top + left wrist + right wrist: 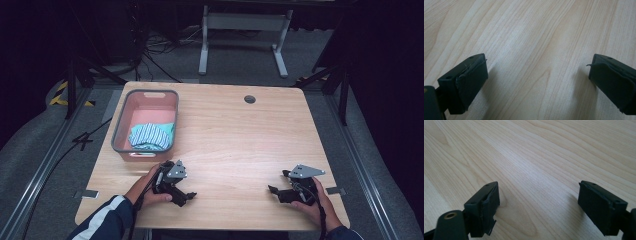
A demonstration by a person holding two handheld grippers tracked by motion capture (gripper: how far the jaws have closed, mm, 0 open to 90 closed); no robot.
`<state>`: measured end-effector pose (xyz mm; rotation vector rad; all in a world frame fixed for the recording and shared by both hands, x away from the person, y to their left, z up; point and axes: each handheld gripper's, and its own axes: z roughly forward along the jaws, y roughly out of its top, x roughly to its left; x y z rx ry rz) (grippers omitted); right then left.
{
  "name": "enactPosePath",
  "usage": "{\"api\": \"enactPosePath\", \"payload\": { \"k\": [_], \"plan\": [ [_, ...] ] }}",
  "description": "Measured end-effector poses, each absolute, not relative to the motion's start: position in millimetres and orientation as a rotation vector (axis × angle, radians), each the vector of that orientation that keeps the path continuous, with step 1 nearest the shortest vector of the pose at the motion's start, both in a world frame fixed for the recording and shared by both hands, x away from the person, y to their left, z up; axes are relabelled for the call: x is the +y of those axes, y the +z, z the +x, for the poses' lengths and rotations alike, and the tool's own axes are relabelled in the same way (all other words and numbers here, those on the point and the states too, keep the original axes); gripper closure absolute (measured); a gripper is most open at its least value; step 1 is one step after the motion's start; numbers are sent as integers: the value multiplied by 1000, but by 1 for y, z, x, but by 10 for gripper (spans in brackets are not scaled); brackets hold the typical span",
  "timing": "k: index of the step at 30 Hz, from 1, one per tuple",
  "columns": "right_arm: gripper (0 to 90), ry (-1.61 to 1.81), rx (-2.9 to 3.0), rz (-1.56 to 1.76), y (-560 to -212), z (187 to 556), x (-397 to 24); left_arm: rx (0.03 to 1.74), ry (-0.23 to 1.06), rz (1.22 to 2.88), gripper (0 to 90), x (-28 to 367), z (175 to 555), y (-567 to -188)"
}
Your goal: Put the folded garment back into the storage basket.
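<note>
A grey basket (pixel 118 127) with a pink inside stands at the table's left side. In its near end lies a folded blue and white striped cloth (pixel 150 135) on a teal one. My left gripper (pixel 184 195) rests low over the table near the front edge, just below the basket, held in a hand with a striped sleeve. Its jaws stand wide apart over bare wood, pads (pixel 471 82) empty. My right gripper (pixel 278 184) sits near the front right, pointing left. It is open too, with nothing between its pads (pixel 484 207).
The light wooden table (pixel 235 135) has a round cable hole (pixel 249 99) near its far edge. Beyond the table stand a white metal frame (pixel 244 30) and cables on a grey floor. Black stands flank both sides.
</note>
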<state>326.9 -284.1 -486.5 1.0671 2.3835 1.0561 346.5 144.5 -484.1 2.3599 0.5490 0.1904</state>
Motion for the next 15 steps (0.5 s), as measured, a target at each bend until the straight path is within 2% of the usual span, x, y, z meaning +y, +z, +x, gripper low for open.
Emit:
{"api": "enactPosePath", "payload": {
  "k": [15],
  "plan": [
    [153,1033,2357,1109,-487,325,-284,559,188,2369,0,144,348,-484]
  ]
}}
